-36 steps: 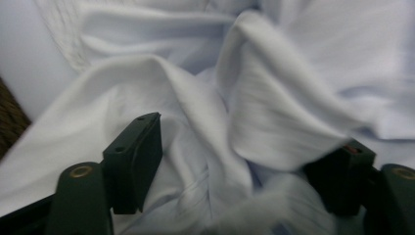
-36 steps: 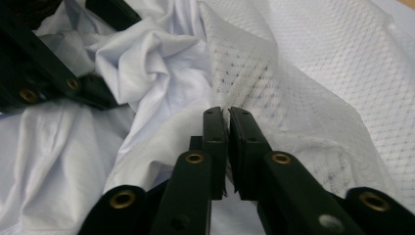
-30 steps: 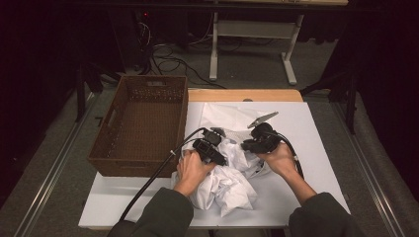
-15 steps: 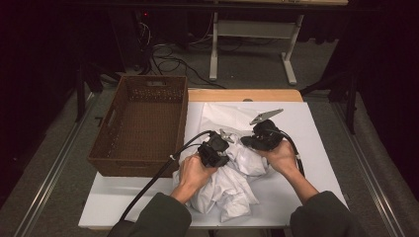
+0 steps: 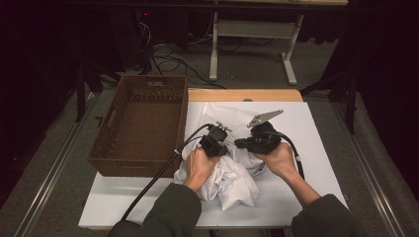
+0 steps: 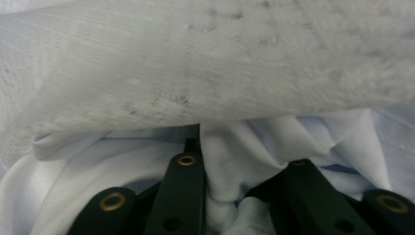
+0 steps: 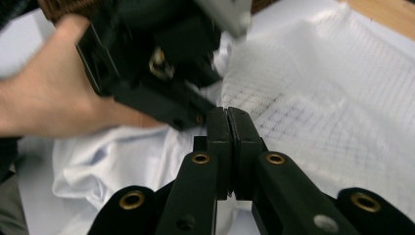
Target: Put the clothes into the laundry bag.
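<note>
A crumpled white garment (image 5: 232, 182) lies mid-table, its far part overlapping a flat white mesh cloth (image 5: 232, 111). My left gripper (image 5: 225, 148) points into the heap. In the left gripper view, the left gripper (image 6: 244, 156) is shut on a bunched fold of the garment (image 6: 235, 147) under the mesh cloth (image 6: 205, 63); its jaws have just been opening slightly with the fold still between them. My right gripper (image 5: 240, 144) faces it, close by. In the right gripper view, the right gripper (image 7: 227, 115) has its pads together at the mesh cloth's (image 7: 318, 98) edge; I cannot tell whether fabric is pinched. The left gripper (image 7: 151, 63) sits just beyond.
A brown wicker basket (image 5: 113, 148) stands at the table's left, its inside bare. The white tabletop (image 5: 316, 148) shows to the right of the hands and along the front edge. A wooden strip (image 5: 247, 95) runs at the back. Cables trail from both grippers.
The left gripper has edged right, closer to the right gripper, and both sit slightly higher. The garment between them is gathered up more tightly.
</note>
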`<state>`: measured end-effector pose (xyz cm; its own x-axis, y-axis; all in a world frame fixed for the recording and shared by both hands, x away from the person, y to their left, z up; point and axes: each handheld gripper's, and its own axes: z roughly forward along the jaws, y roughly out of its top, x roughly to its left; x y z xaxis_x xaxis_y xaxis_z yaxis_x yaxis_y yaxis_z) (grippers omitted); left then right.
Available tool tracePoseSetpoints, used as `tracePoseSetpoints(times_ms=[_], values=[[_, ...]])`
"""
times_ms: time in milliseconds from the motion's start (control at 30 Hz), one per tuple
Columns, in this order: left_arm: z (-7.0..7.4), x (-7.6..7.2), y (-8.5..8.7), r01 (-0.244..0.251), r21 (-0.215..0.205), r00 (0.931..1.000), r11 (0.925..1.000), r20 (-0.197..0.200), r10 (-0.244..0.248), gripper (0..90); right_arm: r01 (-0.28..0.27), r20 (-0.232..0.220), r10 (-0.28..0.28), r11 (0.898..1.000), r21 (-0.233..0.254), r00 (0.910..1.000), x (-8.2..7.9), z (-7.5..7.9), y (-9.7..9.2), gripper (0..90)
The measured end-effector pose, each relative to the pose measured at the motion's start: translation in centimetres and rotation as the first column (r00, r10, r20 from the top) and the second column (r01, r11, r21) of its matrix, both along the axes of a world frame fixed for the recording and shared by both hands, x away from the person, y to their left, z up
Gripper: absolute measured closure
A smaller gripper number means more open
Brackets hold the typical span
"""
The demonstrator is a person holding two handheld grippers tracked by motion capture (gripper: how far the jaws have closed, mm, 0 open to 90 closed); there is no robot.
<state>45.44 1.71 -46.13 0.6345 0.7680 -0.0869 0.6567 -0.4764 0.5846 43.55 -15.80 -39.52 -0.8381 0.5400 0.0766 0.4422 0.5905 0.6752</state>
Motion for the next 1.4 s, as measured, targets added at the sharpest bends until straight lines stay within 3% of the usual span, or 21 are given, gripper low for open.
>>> tracePoseSetpoints(times_ms=[167,267,367,633,867,967,1200,1233,1267,1300,1333,1400], values=[[1.7,-1.8,0.4,0.043,0.062,0.999,0.9972,0.007,-0.043,48.7,0.031,0.005,-0.031,0.998,-0.047,0.9995,-0.2,-1.0,-0.9,89.9],[3.0,-3.0,0.9,0.075,0.099,0.9968,0.9923,0.02,-0.078,42.9,0.041,0.008,-0.041,0.998,-0.054,0.9991,-0.1,-1.0,-1.5,89.9],[3.8,-3.5,1.5,0.079,0.106,0.9964,0.9912,0.021,-0.082,40.7,0.051,0.013,-0.05,0.997,-0.052,0.9986,-0.1,-0.8,-1.8,89.9],[5.4,-4.1,2.5,0.102,0.053,0.994,0.9934,-0.045,-0.099,36.4,0.054,0.011,-0.054,0.997,-0.057,0.9985,0.3,-0.9,-1.9,89.9],[6.4,-4.3,4.0,0.074,0.028,0.9971,0.9968,-0.018,-0.074,25.7,0.055,0.015,-0.055,0.997,-0.061,0.9984,0.1,-0.8,-1.7,89.8],[7.0,-4.6,4.6,0.073,0.011,0.9973,0.9973,-0.004,-0.073,25.1,0.061,0.011,-0.061,0.997,-0.054,0.9981,0.1,-0.8,-1.8,89.8],[7.3,-4.4,5.4,0.06,0.002,0.9979,0.9982,-0.027,-0.06,22.2,0.054,0.013,-0.054,0.997,-0.053,0.9985,0.3,-0.9,-1.6,89.8],[7.2,-4.3,5.3,0.035,0.036,0.9994,0.9988,-0.002,-0.035,21.8,0.052,0.016,-0.051,0.997,-0.053,0.9986,0.3,-0.9,-1.6,89.9],[7.0,-4.4,5.0,0.001,0.108,0.999,0.9941,0.044,-0.006,21.7,0.052,0.015,-0.051,0.997,-0.055,0.9986,0.3,-0.9,-1.6,89.8],[6.4,-4.3,4.6,-0.018,0.175,0.9965,0.9843,0.083,0.003,23.8,0.053,0.014,-0.052,0.997,-0.055,0.9985,0.3,-0.9,-1.5,89.8],[5.2,-3.9,4.0,-0.022,0.23,0.9972,0.9729,0.075,0.005,27.2,0.055,0.015,-0.054,0.997,-0.053,0.9984,0.3,-0.9,-1.5,89.8],[3.6,-3.3,3.1,-0.015,0.275,0.9997,0.9614,0.024,0.009,29.4,0.055,0.018,-0.054,0.997,-0.048,0.9984,0.3,-0.8,-1.4,89.9]])
